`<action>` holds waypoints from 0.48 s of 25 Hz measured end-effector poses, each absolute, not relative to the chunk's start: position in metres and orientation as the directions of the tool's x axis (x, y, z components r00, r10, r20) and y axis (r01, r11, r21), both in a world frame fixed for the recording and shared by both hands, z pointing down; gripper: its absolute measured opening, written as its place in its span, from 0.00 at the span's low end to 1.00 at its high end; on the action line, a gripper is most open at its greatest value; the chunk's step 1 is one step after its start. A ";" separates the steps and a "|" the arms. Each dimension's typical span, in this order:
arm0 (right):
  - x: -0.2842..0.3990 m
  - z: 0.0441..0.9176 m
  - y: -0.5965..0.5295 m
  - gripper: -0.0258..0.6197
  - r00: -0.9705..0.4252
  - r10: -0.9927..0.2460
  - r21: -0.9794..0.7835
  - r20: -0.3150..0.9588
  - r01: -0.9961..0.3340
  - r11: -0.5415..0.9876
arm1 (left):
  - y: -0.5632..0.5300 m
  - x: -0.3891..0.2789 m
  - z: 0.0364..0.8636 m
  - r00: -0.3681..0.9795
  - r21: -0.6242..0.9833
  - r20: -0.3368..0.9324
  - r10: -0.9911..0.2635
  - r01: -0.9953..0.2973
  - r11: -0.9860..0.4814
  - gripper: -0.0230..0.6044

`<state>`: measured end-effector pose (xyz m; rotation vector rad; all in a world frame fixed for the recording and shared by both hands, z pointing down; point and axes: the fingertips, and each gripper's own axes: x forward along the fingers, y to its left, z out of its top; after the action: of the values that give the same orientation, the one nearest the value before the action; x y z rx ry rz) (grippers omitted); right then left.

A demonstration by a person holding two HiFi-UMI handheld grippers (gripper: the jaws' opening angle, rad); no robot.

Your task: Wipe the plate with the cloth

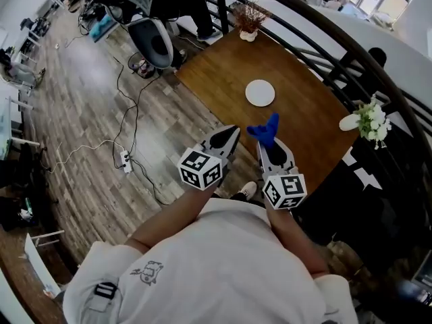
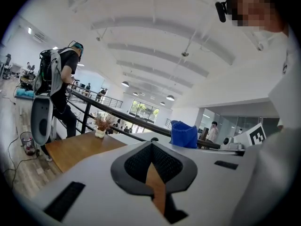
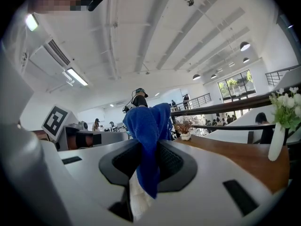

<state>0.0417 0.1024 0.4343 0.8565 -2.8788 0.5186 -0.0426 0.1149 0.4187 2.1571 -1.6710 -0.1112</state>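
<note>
A white round plate (image 1: 260, 92) lies on the brown wooden table (image 1: 223, 73), ahead of both grippers. My right gripper (image 1: 268, 140) is shut on a blue cloth (image 1: 265, 131), which sticks up from its jaws over the table's near edge; in the right gripper view the blue cloth (image 3: 148, 131) fills the closed jaws of that gripper (image 3: 143, 173). My left gripper (image 1: 233, 135) sits just left of it, jaws shut with nothing between them. In the left gripper view the shut left gripper (image 2: 153, 166) shows the cloth (image 2: 183, 133) to its right.
A small pot of dried twigs (image 1: 248, 20) stands at the table's far end and a white vase of flowers (image 1: 368, 120) at its right edge. A black railing (image 1: 324, 39) curves behind the table. Cables and a power strip (image 1: 125, 160) lie on the wooden floor at left.
</note>
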 end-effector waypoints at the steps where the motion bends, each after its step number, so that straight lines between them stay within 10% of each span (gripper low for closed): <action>1: 0.041 0.435 0.094 0.18 -0.838 -0.513 -0.299 0.185 -0.545 0.783 | 0.107 -0.044 0.418 0.278 0.362 0.185 -0.943 -0.911 -0.198 0.05; 12: 0.029 0.433 0.039 0.18 -0.820 -0.541 -0.292 0.185 -0.572 0.767 | 0.044 -0.054 0.420 0.331 0.365 0.185 -0.925 -0.897 -0.248 0.05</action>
<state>0.0294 0.0393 0.4332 0.9053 -2.8683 0.5187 -0.0536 0.0444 0.4200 2.1990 -1.6083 -0.0947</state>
